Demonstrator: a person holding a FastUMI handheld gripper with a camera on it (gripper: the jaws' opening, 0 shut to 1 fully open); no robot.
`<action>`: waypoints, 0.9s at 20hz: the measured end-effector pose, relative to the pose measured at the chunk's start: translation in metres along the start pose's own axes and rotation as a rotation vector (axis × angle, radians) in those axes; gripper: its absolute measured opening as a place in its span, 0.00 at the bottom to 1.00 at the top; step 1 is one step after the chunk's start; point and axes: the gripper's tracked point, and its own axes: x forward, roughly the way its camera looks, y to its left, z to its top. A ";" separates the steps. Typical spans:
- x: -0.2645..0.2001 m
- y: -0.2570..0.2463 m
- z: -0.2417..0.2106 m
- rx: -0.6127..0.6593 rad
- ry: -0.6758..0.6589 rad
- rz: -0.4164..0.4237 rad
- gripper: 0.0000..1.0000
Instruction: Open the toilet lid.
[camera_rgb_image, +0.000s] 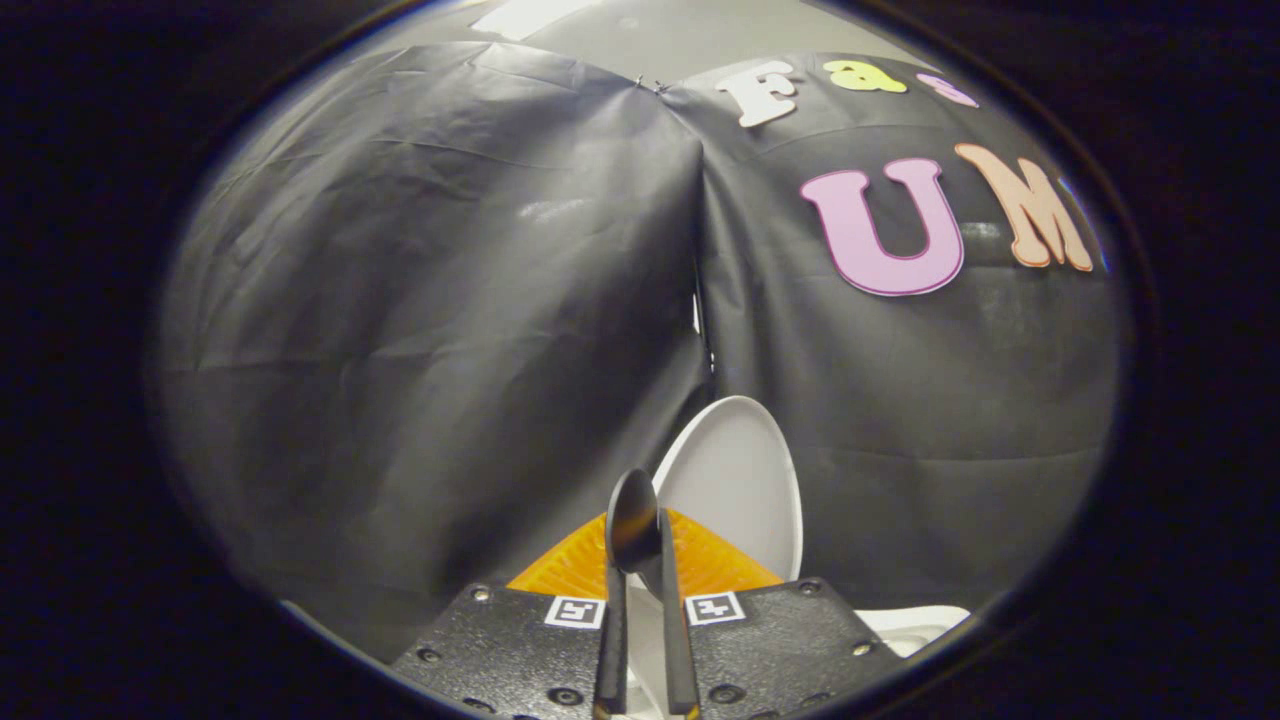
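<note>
Your gripper (645, 560) has its fingers nearly together, nothing visibly clamped between them. The white toilet lid (745, 480) stands raised just beyond the fingertips, slightly right, against the black cloth wall (420, 330). Square marker tags (574, 611) unreadable.

We see the raised toilet lid (735, 480) just ahead of our gripper (645, 560), whose fingers sit nearly together around its edge. The black cloth wall (420, 330) blocks everything beyond.
</note>
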 end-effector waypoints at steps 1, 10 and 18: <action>0.002 0.003 -0.001 0.003 -0.001 0.006 0.15; 0.004 0.005 -0.002 -0.024 0.047 0.047 0.41; -0.013 0.000 0.039 -0.012 -0.094 0.096 0.65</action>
